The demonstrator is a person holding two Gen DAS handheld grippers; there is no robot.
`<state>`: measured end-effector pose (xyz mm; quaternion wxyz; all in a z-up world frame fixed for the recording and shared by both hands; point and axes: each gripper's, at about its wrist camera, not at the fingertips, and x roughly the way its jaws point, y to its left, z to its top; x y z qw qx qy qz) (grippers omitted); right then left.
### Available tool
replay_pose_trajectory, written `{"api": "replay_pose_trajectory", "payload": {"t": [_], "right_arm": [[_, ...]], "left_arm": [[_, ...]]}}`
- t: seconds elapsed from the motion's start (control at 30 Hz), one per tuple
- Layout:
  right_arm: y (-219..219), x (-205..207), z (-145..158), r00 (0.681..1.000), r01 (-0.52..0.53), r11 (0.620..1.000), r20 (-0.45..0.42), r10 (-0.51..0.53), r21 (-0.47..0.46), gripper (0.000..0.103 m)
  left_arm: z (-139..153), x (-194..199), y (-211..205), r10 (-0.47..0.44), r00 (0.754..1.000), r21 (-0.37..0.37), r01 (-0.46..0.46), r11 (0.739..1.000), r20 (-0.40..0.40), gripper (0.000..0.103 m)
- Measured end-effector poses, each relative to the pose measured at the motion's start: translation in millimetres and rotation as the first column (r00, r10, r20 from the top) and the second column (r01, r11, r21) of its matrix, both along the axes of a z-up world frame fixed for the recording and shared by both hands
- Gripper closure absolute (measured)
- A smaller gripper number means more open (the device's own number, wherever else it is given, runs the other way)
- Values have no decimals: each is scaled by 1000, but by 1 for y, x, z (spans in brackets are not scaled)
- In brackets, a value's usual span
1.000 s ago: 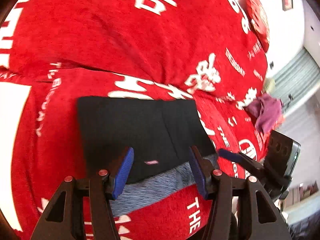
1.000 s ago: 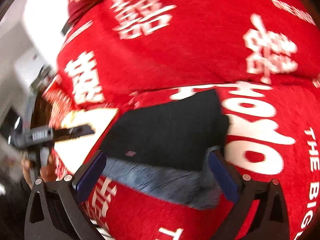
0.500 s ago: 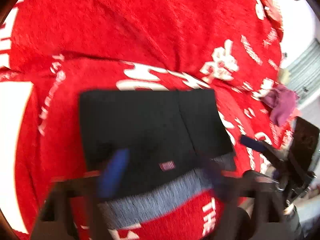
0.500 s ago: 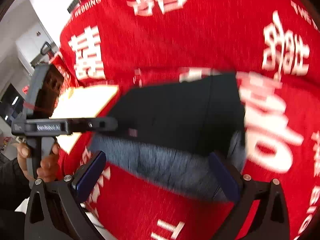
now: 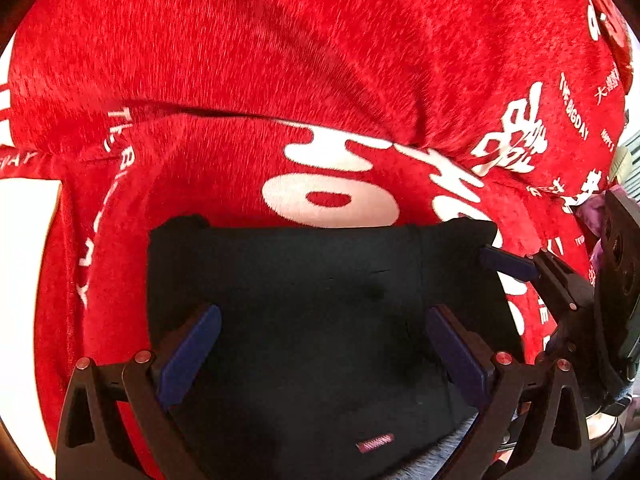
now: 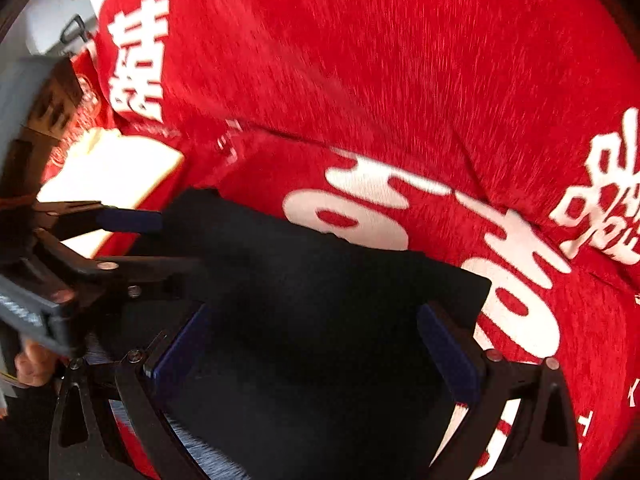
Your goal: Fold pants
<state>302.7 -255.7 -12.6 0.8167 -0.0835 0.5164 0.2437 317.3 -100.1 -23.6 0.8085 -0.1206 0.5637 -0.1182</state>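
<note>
The black folded pants (image 5: 320, 320) are lying on the red blanket (image 5: 280, 60). Left of the pants' centre, the left gripper (image 5: 320, 352) is hovering, released. Right of centre, the right gripper (image 6: 316, 344) is hovering, released.

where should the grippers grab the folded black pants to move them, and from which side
Probably the near edge of the black pants, by the grey waistband, coming from the person's side. The stacked layers end there, and both the left gripper and right gripper hover open over that end.
</note>
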Motion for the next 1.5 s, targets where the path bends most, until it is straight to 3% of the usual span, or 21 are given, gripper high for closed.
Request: {"api": "replay_pose_trajectory", "payload": {"t": [0.13,0.23,0.4,0.57,0.67,0.77,0.93,1.1,1.23,1.5], "right_arm": [[0,2,-16,1000,-4,1000,-26,4,-20,1],[2,0,-16,1000,-7,999,-27,6,-51,1],[-10,-35,17,994,106,993,23,-105,-43,0],[-18,-88,36,963,269,961,51,-266,-64,0],[-16,-111,40,950,312,949,36,-311,-51,0],[-13,-127,34,938,346,933,25,-345,-99,0],[-17,-145,27,920,388,918,-17,-391,-85,0],[-14,-150,28,915,401,910,-12,-404,-104,0],[-13,-150,30,911,410,907,-11,-413,-100,0],[-10,-152,30,906,419,902,-13,-422,-105,0]], "left_arm": [[-10,4,-10,-41,999,65,41,997,0,0],[1,-4,-14,-55,998,124,51,991,28,0],[34,-40,-3,-12,993,159,-7,987,120,0],[45,-84,1,47,988,199,-76,977,149,0],[44,-102,3,58,990,203,-83,976,127,0],[41,-119,3,45,995,169,-61,984,94,0],[47,-142,4,64,990,163,-85,983,127,0],[58,-158,5,83,980,167,-114,979,183,0],[61,-165,0,62,979,229,-106,968,192,0],[54,-174,0,53,986,230,-89,969,160,0]]}}
